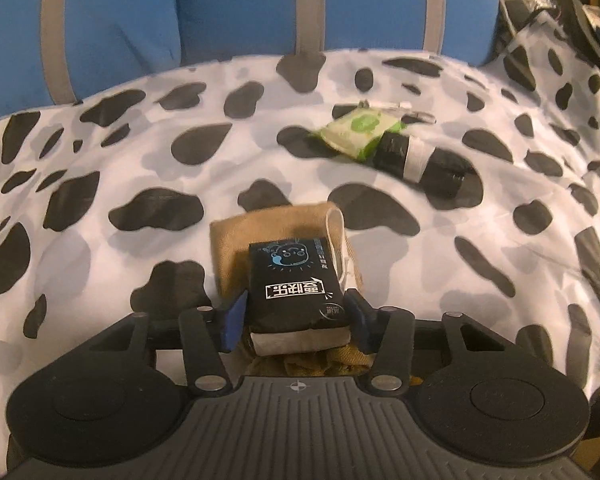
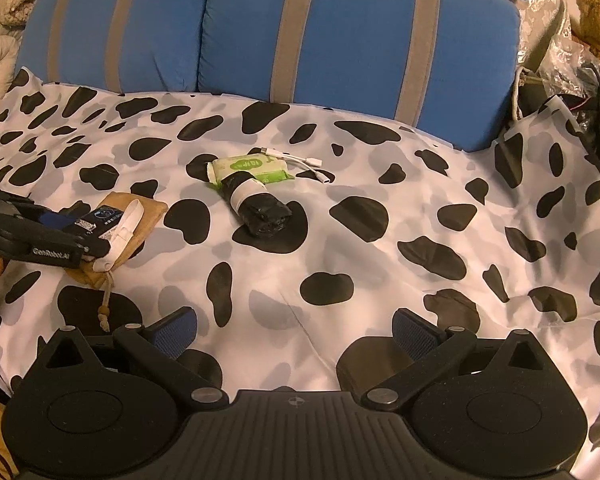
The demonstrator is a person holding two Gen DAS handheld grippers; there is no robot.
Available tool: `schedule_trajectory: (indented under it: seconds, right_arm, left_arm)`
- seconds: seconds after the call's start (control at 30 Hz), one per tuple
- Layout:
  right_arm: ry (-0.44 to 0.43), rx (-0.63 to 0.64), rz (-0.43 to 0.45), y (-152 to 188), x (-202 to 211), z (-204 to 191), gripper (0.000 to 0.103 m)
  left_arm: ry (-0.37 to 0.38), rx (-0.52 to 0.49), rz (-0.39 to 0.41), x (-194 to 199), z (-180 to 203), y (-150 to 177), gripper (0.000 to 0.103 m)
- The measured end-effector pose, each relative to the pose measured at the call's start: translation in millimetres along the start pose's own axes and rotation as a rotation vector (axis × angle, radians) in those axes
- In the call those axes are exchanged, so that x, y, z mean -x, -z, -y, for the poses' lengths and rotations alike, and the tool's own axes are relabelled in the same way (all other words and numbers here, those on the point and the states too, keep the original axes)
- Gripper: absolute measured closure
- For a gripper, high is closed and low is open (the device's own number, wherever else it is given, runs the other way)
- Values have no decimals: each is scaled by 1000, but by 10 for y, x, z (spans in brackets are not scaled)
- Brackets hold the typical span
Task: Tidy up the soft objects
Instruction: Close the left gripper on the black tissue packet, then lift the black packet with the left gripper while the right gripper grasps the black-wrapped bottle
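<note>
We have the left gripper with its blue pads pinching a small black soft tissue pack with white lettering, which lies on a tan cloth drawstring pouch on the cow-print sheet. Our right gripper hangs spread and empty over the sheet. We judge this the pick-up step; next we must lift the pack clear without dragging the pouch, then carry it toward the green wipes packet and black roll with a white band.
</note>
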State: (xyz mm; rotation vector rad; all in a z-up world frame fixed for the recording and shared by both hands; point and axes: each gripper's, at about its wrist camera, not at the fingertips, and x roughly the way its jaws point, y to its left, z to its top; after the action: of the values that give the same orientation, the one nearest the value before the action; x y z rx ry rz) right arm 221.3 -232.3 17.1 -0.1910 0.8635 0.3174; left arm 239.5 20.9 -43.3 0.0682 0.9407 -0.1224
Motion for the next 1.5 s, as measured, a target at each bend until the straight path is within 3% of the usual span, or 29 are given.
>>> schedule_trajectory:
  seconds: [0.3, 0.73, 0.97, 1.1, 1.5]
  right_arm:
    - [-1, 5, -1, -20, -53, -16, 0]
    - [-13, 67, 15, -175, -303, -175, 0]
    - [-18, 143, 12, -274, -584, -317, 0]
    - [-8, 200, 24, -323, -764, -391, 0]
    - [-11, 317, 83, -563, -1278, -512, 1]
  left_arm:
    - [-9, 12, 95, 288, -43, -76, 54]
    - [-30, 89, 204, 781, -441, -221, 54]
    - [-13, 97, 209, 890, -579, -205, 54]
    - [14, 59, 207, 915, -529, -145, 54]
    - [27, -198, 232, 927, -33, 43, 54]
